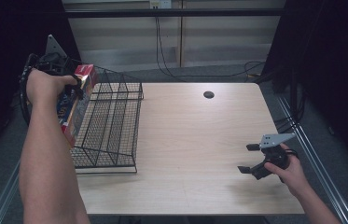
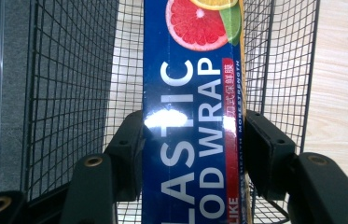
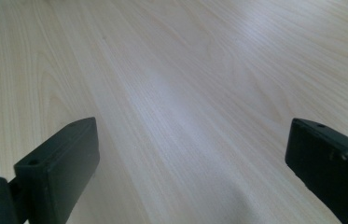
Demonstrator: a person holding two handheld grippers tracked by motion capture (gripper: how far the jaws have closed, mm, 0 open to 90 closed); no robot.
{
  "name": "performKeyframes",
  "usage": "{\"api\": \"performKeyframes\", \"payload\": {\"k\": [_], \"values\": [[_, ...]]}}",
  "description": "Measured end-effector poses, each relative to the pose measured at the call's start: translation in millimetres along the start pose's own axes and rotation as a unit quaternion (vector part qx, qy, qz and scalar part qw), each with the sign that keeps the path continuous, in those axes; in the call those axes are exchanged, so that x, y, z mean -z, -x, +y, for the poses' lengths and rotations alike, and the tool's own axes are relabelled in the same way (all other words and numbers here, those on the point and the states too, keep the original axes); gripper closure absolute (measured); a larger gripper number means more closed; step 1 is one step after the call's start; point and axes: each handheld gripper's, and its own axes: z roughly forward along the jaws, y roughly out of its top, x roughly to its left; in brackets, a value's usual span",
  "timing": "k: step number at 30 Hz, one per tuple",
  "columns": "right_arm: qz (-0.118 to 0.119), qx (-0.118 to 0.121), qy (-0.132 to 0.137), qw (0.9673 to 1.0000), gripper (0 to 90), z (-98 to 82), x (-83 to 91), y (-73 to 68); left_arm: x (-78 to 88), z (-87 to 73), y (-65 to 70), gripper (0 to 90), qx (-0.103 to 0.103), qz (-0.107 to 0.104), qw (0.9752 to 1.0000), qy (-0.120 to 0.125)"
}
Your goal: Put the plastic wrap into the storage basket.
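Observation:
A long blue plastic wrap box [image 1: 76,105] with citrus pictures is held above the left edge of a black wire basket [image 1: 111,123]. My left gripper [image 1: 71,91] is shut on it. In the left gripper view the box [image 2: 192,116] runs straight up between both black jaws, with the wire basket [image 2: 69,93] beneath it. My right gripper [image 1: 251,158] hovers low over the wooden table [image 1: 199,140] at the right front, open with nothing between its fingers. The right gripper view shows its jaws wide apart over bare wood [image 3: 185,93].
A dark round cable hole [image 1: 208,94] sits near the table's far edge. Metal rails run along both sides of the table. Cables lie on the floor behind, and dark curtains stand left and right.

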Motion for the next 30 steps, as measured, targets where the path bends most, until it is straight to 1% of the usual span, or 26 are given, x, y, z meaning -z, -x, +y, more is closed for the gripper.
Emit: {"api": "performKeyframes", "payload": {"k": [1,2,3,4,5,6,7,8,9,10,11,15,16,17,18,21,22,24,25,26,27,29,30], "values": [[0.000,0.000,0.000,1.0000,2.8,0.0,0.0,0.1,-1.8,-0.7,-0.9,45.8,0.003,0.001,1.0000,-0.001],[-0.001,0.000,-0.001,1.0000,2.8,0.0,0.2,0.1,-2.5,-0.7,-1.8,45.8,0.000,0.004,1.0000,-0.001],[0.000,0.000,-0.001,1.0000,2.8,0.0,0.1,0.0,-4.1,-1.4,-1.6,45.8,0.005,0.005,1.0000,-0.001],[0.001,0.000,-0.001,1.0000,2.8,-0.1,0.0,0.0,-5.2,-1.6,-2.5,45.8,0.002,0.006,1.0000,-0.001],[0.000,0.000,-0.001,1.0000,2.8,-0.1,-0.1,-0.1,-5.2,-1.6,-2.5,45.8,0.002,0.006,1.0000,-0.001],[-0.001,0.001,-0.002,1.0000,2.8,0.0,-0.2,-0.2,-6.9,-2.2,-3.2,45.7,0.005,0.001,1.0000,-0.003],[-0.001,0.000,-0.002,1.0000,2.8,0.0,-0.2,-0.2,-7.9,-2.7,-3.3,45.8,0.006,0.003,1.0000,-0.001],[-0.002,0.001,-0.001,1.0000,2.8,0.0,-0.4,-0.1,-8.4,-2.7,-4.3,45.8,0.004,0.002,1.0000,-0.005],[0.000,0.000,-0.003,1.0000,2.8,0.1,-0.4,-0.4,-9.3,-3.1,-4.2,45.7,0.008,0.004,0.9999,-0.005],[-0.001,0.000,-0.003,1.0000,2.8,0.0,-0.6,-0.6,-10.1,-3.0,-5.1,45.7,0.005,0.005,1.0000,-0.007],[-0.002,0.000,-0.003,1.0000,2.8,0.1,-0.6,-0.7,-11.4,-3.3,-4.5,45.8,0.011,0.005,0.9999,-0.005],[-0.002,0.000,-0.003,1.0000,2.8,-0.2,-0.4,-0.3,-14.8,-3.9,-5.7,45.7,0.011,0.005,0.9999,-0.006],[-0.002,0.000,-0.003,1.0000,2.8,-0.2,-0.3,-0.3,-15.2,-3.8,-6.5,45.7,0.007,0.006,0.9999,-0.008],[-0.002,0.000,-0.003,1.0000,2.8,-0.2,-0.3,-0.3,-15.2,-3.8,-6.5,45.7,0.007,0.006,0.9999,-0.008],[-0.003,0.001,-0.003,1.0000,2.8,-0.2,-0.3,-0.2,-16.0,-4.0,-6.3,45.7,0.011,0.003,0.9999,-0.007],[-0.003,0.000,-0.003,1.0000,2.8,-0.3,-0.2,-0.2,-17.3,-3.7,-7.1,45.7,0.009,0.008,0.9999,-0.008],[-0.003,0.001,-0.002,1.0000,2.8,-0.4,-0.3,-0.1,-18.0,-3.9,-6.9,45.7,0.013,0.005,0.9999,-0.008],[0.000,0.000,-0.002,1.0000,2.8,-0.5,-0.3,-0.1,-19.2,-4.1,-7.3,45.6,0.011,0.008,0.9999,-0.008],[0.001,0.000,-0.002,1.0000,2.8,-0.5,-0.4,0.0,-19.6,-3.9,-7.6,45.7,0.009,0.004,0.9999,-0.012],[-0.002,0.001,-0.002,1.0000,2.8,-0.5,-0.3,0.1,-20.5,-4.0,-7.5,45.6,0.009,0.007,0.9999,-0.011],[-0.001,0.001,-0.002,1.0000,2.8,-0.6,-0.5,0.1,-21.4,-4.2,-7.1,45.6,0.012,0.005,0.9999,-0.010],[-0.001,0.000,-0.002,1.0000,2.8,-0.6,-0.5,-0.2,-22.1,-4.2,-7.4,45.6,0.013,0.005,0.9999,-0.009],[0.001,0.000,-0.003,1.0000,2.8,-0.7,-0.6,-0.3,-22.9,-4.0,-7.8,45.5,0.012,0.009,0.9999,-0.007]]}}
